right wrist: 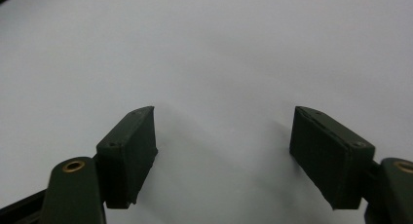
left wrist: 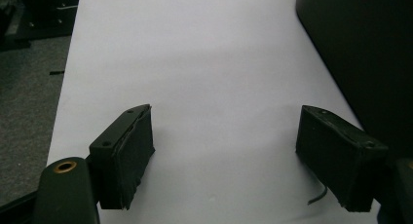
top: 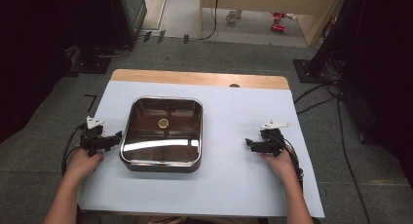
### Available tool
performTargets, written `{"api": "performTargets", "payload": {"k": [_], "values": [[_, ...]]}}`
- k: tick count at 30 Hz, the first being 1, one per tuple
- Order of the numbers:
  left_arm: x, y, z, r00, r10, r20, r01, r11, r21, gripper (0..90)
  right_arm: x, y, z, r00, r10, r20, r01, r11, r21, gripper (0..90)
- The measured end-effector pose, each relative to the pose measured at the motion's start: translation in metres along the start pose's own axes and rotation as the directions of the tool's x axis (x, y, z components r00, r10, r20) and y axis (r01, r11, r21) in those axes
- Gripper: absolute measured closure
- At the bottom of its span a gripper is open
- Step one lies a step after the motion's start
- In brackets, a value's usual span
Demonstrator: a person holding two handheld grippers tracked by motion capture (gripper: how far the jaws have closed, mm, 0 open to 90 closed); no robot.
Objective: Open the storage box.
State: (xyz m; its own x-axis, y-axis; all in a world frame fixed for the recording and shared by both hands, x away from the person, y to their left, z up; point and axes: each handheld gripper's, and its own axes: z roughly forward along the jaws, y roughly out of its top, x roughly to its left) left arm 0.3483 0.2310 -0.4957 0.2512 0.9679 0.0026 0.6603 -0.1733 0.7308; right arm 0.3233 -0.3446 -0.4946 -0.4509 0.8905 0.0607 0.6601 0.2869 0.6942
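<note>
A square steel pan (top: 161, 134) sits on the white tabletop (top: 234, 185), left of the middle, with a small round gold mark (top: 163, 122) at the centre of its floor; whether that mark is a label or a fitting is too small to tell, and no writing can be read anywhere. The pan's floor mirrors the room, so its depth is hard to judge.

The left claw (top: 116, 136) lies just beside the pan's left wall, apart from it, pointing toward it. In the left gripper view its jaws stand wide with bare tabletop (left wrist: 214, 63) between them, and the pan (left wrist: 365, 48) is a dark curved mass cut off by the upper right corner. A thin dark strand (left wrist: 319, 195) by the right jaw is hard to make out.

The right claw (top: 249, 144) rests well to the pan's right, pointing toward it. In the right gripper view its jaws stand wide on either side of bare tabletop (right wrist: 219, 63), holding nothing.

Both forearms are cut off by the bottom edge of the high view. The room's sides are too dark to read.
</note>
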Motion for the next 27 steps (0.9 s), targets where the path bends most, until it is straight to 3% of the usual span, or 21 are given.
{"api": "performTargets", "payload": {"k": [5,12,17,27], "values": [[0.0,0.0,0.0,1.0,0.0,0.0,0.0,1.0,0.0,21.3,0.0,0.003,-0.002,0.9964,0.056,-0.063,-0.055,0.998,0.005,26.4],[0.0,0.0,0.0,1.0,0.0,0.0,0.0,1.0,0.0,21.3,0.009,0.013,-0.014,0.9989,0.013,-0.045,-0.016,0.998,-0.065,30.3],[0.0,0.0,0.0,1.0,0.0,0.0,0.0,1.0,0.0,21.3,0.012,0.023,-0.018,0.9978,0.03,-0.06,-0.034,0.997,-0.072,30.4],[0.0,0.0,0.0,1.0,0.0,0.0,0.0,1.0,0.001,21.3,0.039,0.056,-0.023,0.9953,-0.025,-0.094,0.016,0.995,-0.096,35.5]]}}
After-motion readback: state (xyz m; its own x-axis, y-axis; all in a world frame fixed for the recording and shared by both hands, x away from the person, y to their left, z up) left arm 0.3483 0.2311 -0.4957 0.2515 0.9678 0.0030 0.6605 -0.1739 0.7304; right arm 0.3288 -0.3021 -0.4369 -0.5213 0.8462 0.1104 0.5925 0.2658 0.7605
